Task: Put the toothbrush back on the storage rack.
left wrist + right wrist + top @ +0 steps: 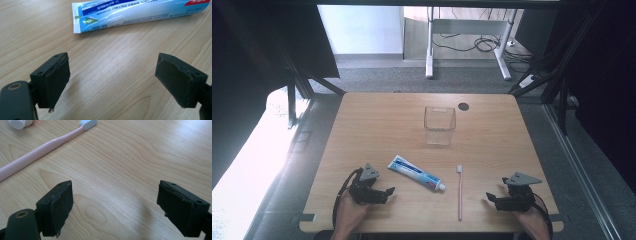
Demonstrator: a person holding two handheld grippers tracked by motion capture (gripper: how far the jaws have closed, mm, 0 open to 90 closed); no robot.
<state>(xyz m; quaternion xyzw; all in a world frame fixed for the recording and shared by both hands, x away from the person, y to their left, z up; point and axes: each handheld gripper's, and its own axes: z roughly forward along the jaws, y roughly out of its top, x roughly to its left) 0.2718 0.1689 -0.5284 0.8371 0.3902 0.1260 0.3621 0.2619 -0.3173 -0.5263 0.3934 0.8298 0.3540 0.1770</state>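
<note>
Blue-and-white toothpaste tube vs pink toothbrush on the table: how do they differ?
The blue-and-white toothpaste tube is wide and flat; the pink toothbrush is thin. The tube lies diagonally, white cap toward the brush; the toothbrush runs straight, white head pointing away from the person. Both lie flat on the wooden table, ungripped.

Daylight glares white at the high view's left edge; close views are sharp, softly shadowed.

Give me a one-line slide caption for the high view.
Open left gripper and right gripper rest beside a toothpaste tube and pink toothbrush, clear cup behind.
</note>
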